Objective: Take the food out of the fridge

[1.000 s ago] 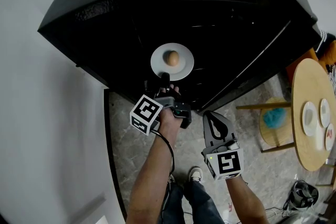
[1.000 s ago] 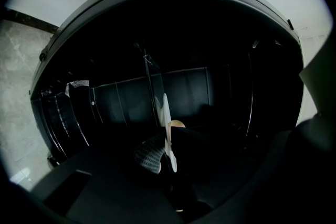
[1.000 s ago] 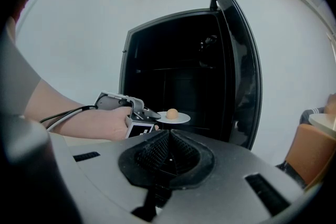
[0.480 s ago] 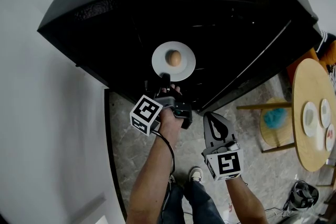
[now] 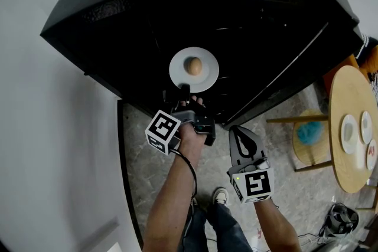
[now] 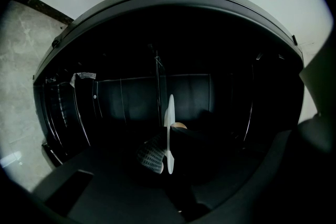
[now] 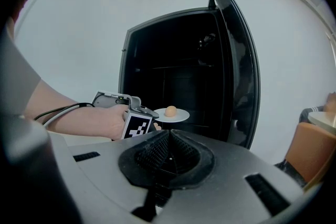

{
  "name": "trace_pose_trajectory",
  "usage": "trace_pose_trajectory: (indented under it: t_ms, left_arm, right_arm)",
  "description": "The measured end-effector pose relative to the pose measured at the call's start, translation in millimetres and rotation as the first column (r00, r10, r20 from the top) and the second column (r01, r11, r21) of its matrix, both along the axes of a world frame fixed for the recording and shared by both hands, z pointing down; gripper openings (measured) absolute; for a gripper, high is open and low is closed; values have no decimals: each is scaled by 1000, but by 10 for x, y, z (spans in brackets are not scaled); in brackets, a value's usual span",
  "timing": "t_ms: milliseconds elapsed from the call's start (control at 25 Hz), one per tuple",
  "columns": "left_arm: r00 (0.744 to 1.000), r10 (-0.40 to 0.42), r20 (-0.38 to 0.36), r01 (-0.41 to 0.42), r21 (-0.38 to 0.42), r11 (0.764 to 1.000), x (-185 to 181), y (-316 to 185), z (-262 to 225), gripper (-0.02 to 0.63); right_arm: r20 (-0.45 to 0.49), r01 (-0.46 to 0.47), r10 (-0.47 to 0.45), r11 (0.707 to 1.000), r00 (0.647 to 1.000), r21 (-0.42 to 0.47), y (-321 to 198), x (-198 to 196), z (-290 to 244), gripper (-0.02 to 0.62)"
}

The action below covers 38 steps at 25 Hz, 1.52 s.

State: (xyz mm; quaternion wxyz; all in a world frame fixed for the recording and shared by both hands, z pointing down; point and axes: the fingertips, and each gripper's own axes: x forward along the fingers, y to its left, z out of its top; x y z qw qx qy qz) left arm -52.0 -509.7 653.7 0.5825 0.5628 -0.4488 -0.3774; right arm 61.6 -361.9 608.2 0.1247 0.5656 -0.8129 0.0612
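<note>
A white plate point(image 5: 177, 72) carrying a round brown piece of food point(image 5: 193, 65) sits just at the mouth of the open black fridge point(image 5: 177, 9). My left gripper point(image 5: 184, 90) is shut on the plate's near rim, its jaws having just been closing on it. In the left gripper view the plate point(image 6: 169, 113) shows edge-on between the pads, with the food point(image 6: 179, 125) behind it. From the right gripper view the plate point(image 7: 181, 116) and food point(image 7: 170, 110) appear level in front of the fridge. My right gripper point(image 5: 238, 136) hangs back, shut and empty point(image 7: 169, 157).
The fridge door point(image 7: 241, 71) stands open to the right. A round wooden table point(image 5: 348, 174) with small plates is at the far right, beside a stool point(image 5: 308, 134). An orange chair point(image 7: 315, 149) shows at the right. A white wall runs along the left.
My left gripper has rolled slightly, its marker cube shifting a little. The plate and food stay almost where they were. The right gripper has not moved.
</note>
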Motion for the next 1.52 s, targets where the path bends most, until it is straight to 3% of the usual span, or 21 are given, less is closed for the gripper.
trace_pose_trajectory:
  t_ms: [1000,1520]
  left_arm:
    - [1000,-4,4,3,56,998,-11,215,-165,23]
    - [999,-15,-46,19,93,995,-85,466,-359,23]
  right_arm:
    - [3,5,-5,1000,1000,15,16,-35,-72,21]
    - [7,4,-4,1000,1000,20,88,-33,-123,21]
